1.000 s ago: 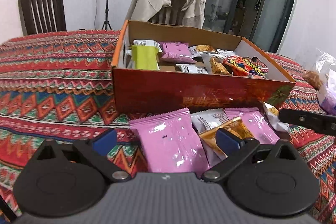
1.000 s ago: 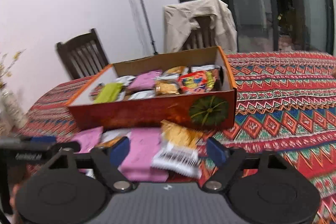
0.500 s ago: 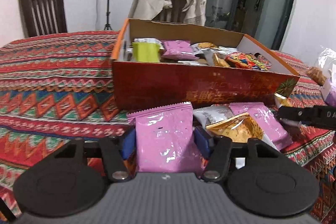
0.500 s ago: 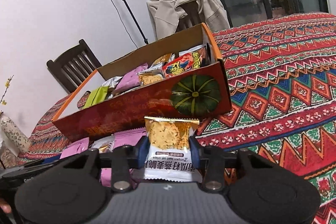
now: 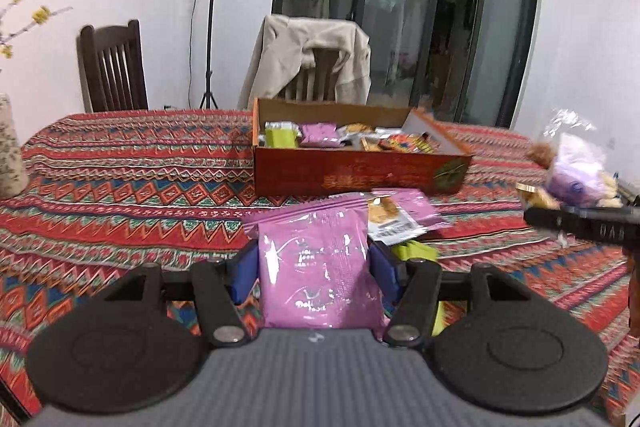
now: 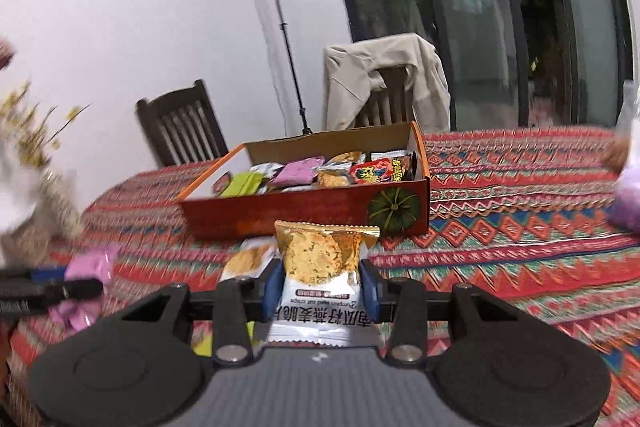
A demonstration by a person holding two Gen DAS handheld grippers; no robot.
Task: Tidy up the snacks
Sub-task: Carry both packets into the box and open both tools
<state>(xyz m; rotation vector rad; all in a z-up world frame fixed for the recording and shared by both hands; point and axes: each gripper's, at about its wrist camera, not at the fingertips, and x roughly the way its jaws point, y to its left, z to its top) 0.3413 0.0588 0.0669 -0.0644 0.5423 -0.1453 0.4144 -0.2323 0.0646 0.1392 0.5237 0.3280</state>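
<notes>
An orange cardboard box (image 5: 360,179) holding several snack packets stands on the patterned tablecloth; it also shows in the right wrist view (image 6: 304,207). My left gripper (image 5: 314,267) is shut on a pink snack packet (image 5: 316,267) and holds it above the table. My right gripper (image 6: 320,285) is shut on a gold-and-white oat crisps packet (image 6: 324,275), lifted in front of the box. More loose packets (image 5: 400,215) lie on the cloth before the box. The left gripper's side (image 6: 44,293) shows at the left edge of the right wrist view.
A clear bag of snacks (image 5: 572,171) sits at the table's right. A vase with yellow flowers (image 6: 36,211) stands at the left. Two wooden chairs, one draped with a beige jacket (image 5: 308,63), stand behind the table, with a light stand (image 5: 210,27) beside them.
Both grippers closed on their packets and lifted them back away from the box; the box now looks farther off in both views.
</notes>
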